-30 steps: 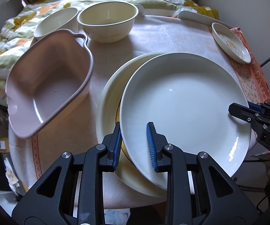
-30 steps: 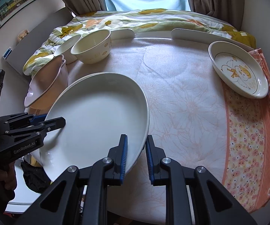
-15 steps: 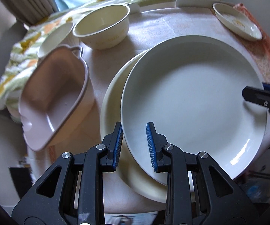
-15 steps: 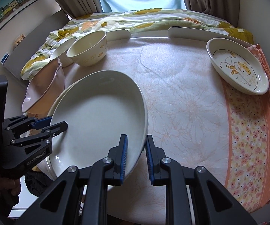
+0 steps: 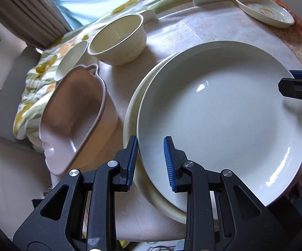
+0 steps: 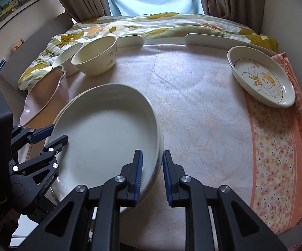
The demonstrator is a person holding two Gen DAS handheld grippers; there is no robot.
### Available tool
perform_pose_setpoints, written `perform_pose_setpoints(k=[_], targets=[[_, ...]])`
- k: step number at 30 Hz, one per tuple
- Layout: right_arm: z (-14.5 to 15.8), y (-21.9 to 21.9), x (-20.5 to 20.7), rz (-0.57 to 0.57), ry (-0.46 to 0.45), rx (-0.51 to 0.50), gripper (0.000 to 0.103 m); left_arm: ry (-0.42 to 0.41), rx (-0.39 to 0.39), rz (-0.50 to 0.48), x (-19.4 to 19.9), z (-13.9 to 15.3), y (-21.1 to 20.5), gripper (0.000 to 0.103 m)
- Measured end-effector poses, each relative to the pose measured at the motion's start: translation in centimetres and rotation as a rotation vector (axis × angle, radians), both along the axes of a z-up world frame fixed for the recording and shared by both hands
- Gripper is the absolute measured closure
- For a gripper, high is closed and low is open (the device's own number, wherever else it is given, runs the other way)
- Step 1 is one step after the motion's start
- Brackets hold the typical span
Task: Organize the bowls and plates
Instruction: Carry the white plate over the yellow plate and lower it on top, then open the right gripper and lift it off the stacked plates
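Note:
A large white plate [image 5: 224, 121] lies almost level on top of a cream plate [image 5: 130, 125], whose rim shows along its left side. My left gripper [image 5: 151, 163] is shut on the white plate's near rim. The right gripper [image 5: 293, 83] grips the opposite rim. In the right wrist view the white plate [image 6: 105, 133] has its edge pinched by my right gripper [image 6: 152, 174], and the left gripper [image 6: 52, 136] holds the far left edge. The cream plate [image 6: 67, 105] peeks out beneath. Whether the two plates touch I cannot tell.
A pink handled dish [image 5: 73, 113] stands left of the plates. Behind it sit a cream bowl [image 5: 117, 39] and a small white bowl [image 5: 71, 58]. An oval dish with a duck drawing [image 6: 260, 77] rests at the far right on the flowered tablecloth [image 6: 203, 108]. A quilt lies beyond the table.
The left gripper has rolled and shifted a little. The white plate has come down from a tilt to lie nearly flat over the cream plate. The right gripper has stayed put.

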State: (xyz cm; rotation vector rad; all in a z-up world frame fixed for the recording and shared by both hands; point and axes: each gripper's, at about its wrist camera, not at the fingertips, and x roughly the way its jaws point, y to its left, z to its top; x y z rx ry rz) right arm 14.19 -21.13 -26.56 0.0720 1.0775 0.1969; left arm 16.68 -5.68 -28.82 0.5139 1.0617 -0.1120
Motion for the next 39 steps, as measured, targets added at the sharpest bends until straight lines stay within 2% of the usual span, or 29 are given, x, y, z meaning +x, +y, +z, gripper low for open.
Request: perform_pose_setpoints(k=[7, 10, 20, 24, 30, 31, 32, 33, 34, 35, 36, 37, 39], targets=[[0.0, 0.2, 0.1, -0.002, -0.006, -0.017, 0.085, -0.011, 0.009, -0.006, -0.4, -0.1, -0.1, 0.08], [0.0, 0.2, 0.0, -0.003, -0.011, -0.024, 0.085, -0.037, 0.049, -0.007, -0.7, -0.1, -0.3, 0.08], [0.0, 0.4, -0.1, -0.011, -0.015, -0.025, 0.085, -0.032, 0.012, -0.011, -0.4, 0.4, 0.2, 0.08], [1.0, 0.0, -0.2, -0.027, -0.032, -0.009, 0.085, -0.042, -0.054, 0.021, -0.2, 2.4, 1.0, 0.08], [4.5, -1.4, -0.5, -0.09, -0.058, 0.04, 0.085, -0.096, -0.219, 0.019, 0.3, 8.4, 2.0, 0.079], [5.2, -1.8, -0.6, -0.104, -0.068, 0.061, 0.085, -0.098, -0.253, 0.018, 0.6, 9.3, 2.1, 0.078], [5.9, -2.3, -0.7, -0.122, -0.075, 0.083, 0.085, -0.1, -0.288, 0.018, 1.0, 10.2, 2.2, 0.068], [6.6, -2.9, -0.7, -0.144, -0.082, 0.094, 0.077, -0.105, -0.317, 0.017, 1.3, 10.9, 2.2, 0.055], [7.1, -3.4, -0.8, -0.162, -0.088, 0.095, 0.051, -0.117, -0.34, 0.015, 1.7, 11.6, 2.2, 0.015], [7.8, -4.1, -0.9, -0.183, -0.104, 0.093, 0.035, -0.149, -0.365, 0.009, 1.9, 12.4, 2.1, 0.001], [8.3, -4.6, -1.2, -0.195, -0.121, 0.093, 0.008, -0.193, -0.398, -0.007, 2.0, 13.4, 2.0, 0.0], [9.0, -5.3, -1.5, -0.209, -0.144, 0.091, 0.003, -0.204, -0.416, -0.022, 2.2, 14.0, 1.8, 0.0], [9.9, -6.6, -2.2, -0.238, -0.174, 0.071, 0.003, -0.176, -0.452, -0.072, 3.6, 14.7, 0.4, 0.0]])
